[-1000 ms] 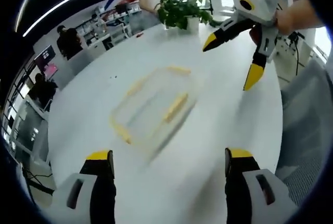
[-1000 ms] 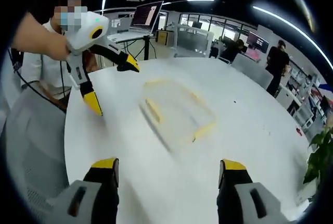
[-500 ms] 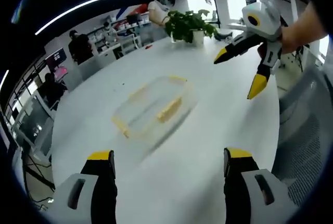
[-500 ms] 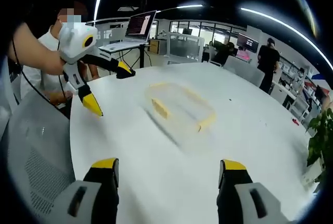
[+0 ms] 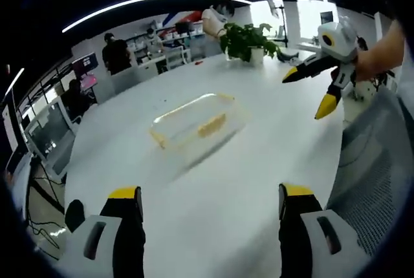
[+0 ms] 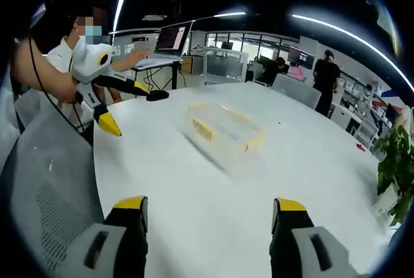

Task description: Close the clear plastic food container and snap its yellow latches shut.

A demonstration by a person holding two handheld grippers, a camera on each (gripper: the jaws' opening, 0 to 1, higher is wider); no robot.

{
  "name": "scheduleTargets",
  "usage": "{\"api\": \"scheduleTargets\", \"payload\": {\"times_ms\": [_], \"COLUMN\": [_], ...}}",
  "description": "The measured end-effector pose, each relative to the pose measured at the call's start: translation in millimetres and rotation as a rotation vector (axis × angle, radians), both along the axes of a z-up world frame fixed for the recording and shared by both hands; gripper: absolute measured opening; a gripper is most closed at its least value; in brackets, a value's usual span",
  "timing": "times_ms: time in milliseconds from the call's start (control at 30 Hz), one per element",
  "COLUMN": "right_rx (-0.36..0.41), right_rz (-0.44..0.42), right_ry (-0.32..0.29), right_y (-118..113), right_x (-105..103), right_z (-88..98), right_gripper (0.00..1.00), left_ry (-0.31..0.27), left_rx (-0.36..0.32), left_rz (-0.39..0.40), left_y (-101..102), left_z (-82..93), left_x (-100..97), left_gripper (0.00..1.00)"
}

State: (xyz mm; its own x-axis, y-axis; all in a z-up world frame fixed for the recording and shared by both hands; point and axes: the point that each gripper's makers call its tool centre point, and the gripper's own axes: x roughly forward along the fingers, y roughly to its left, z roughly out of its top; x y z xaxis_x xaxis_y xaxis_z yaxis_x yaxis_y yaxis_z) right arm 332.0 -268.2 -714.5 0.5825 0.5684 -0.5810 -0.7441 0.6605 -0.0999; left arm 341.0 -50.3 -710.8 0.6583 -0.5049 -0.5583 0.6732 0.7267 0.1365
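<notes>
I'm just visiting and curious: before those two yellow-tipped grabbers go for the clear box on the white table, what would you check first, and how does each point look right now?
1. Left gripper open and empty: ok, its jaws stand wide apart with nothing between them.
2. Right gripper open and empty: ok, same.
3. Container within a clear path: ok, bare white table lies between the jaws and it.
4. Grippers touching the container: not ok, both are well back from it.
5. Lid fully seated: cannot tell, the clear plastic is blurred.
6. Yellow latches snapped shut: cannot tell, their position is too small to judge.
</notes>
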Motion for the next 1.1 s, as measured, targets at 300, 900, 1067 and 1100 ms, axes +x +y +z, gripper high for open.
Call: {"api": "scheduleTargets", "payload": {"times_ms": [300,900,1067,1100], "right_rx": [0.008,0.023,0.02,0.021], "right_rz": [-0.022,-0.069,-0.066,-0.066], "right_ry": [-0.023,-0.028,-0.029,-0.031], "right_y": [-7.4,-11.8,-11.5,-11.5], "right_x": [-16.2,-25.1,-26.2,-26.3], "right_z": [1.1,-3.1,-2.8,-2.2], "right_gripper": [0.77,0.77,0.77,0.77], "left_ry": [-0.018,-0.01,-0.005,-0.004], "left_rx": [0.004,-0.016,-0.02,-0.021], "left_rz": [0.023,0.023,0.028,0.028], "left_y": [10.1,9.8,10.9,10.7], "left_z": [0.5,-0.9,-2.4,-2.0], "left_x": [-17.8,-27.6,-27.9,-28.0], "left_gripper": [0.81,0.84,0.85,0.84]}}
